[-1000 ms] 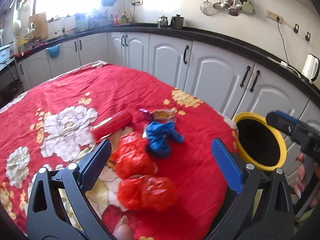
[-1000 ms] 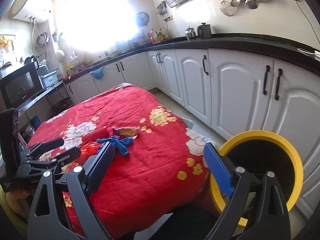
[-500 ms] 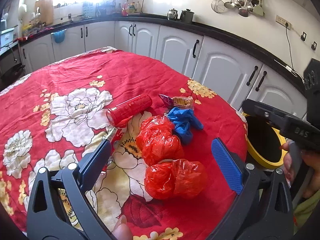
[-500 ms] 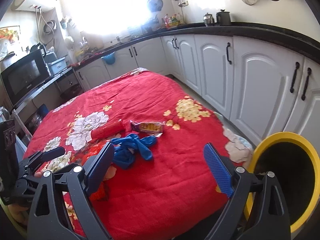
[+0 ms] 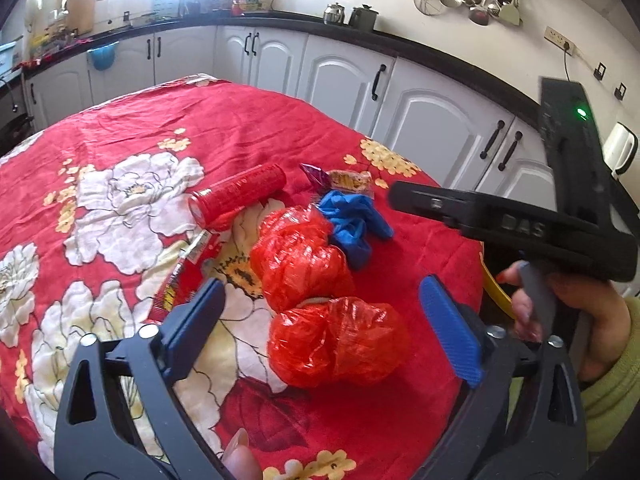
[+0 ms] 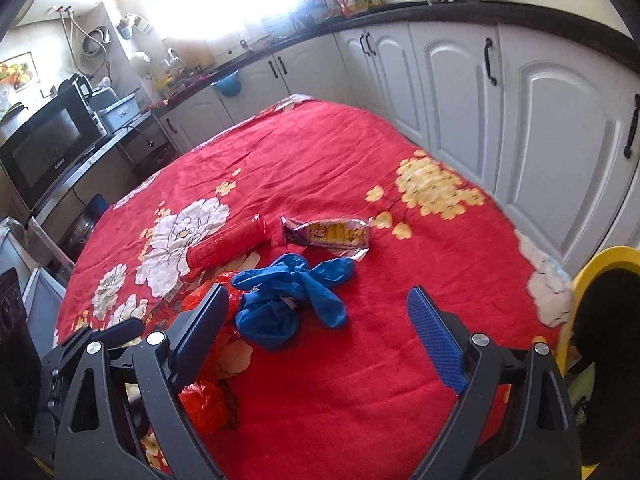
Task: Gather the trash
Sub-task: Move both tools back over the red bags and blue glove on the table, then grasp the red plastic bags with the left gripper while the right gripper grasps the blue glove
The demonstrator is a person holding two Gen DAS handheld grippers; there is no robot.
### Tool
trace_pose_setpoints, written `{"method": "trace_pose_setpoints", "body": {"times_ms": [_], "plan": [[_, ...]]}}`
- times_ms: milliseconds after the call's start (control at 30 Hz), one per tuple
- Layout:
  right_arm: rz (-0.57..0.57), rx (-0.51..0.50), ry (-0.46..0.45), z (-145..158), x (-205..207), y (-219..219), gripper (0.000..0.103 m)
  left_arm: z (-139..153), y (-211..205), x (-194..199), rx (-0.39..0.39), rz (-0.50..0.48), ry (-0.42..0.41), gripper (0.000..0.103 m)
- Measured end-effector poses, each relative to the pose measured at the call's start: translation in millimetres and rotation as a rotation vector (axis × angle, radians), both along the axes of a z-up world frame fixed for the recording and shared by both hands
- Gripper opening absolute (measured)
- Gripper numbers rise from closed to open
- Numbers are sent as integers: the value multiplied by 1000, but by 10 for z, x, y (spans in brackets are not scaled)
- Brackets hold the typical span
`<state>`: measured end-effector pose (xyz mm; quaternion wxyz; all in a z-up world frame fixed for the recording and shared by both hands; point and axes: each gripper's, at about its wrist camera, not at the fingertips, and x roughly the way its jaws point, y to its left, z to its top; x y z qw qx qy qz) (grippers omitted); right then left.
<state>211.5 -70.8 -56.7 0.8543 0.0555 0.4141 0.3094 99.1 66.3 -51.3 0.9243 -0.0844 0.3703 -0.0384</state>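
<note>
Both grippers had swung from the yellow-rimmed bin back over the red floral cloth. The left gripper, jaws just narrowing yet empty, straddled the nearer crumpled red plastic bag; the right gripper gaped over the blue rubber gloves. Pickup looked imminent.

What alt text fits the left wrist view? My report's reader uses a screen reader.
The open left tongs frame a crumpled red plastic bag on a red floral tablecloth. Beyond lie another red bag, blue gloves and a red tube; the right tongs reach in.
</note>
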Motion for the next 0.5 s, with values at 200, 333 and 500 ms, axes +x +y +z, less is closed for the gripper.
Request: {"method": "trace_pose_setpoints", "body": {"times_ms": [200,333,500], "plan": [[13,3,64,-133,115,157,83,-77,-18,23,0,-9,25,73],[13,26,114,-224,199,236,80,-137,-5,40,-4,-9,48,69],[20,32,153,-337,251,307,68,-214,10,52,-22,-12,72,64]]}}
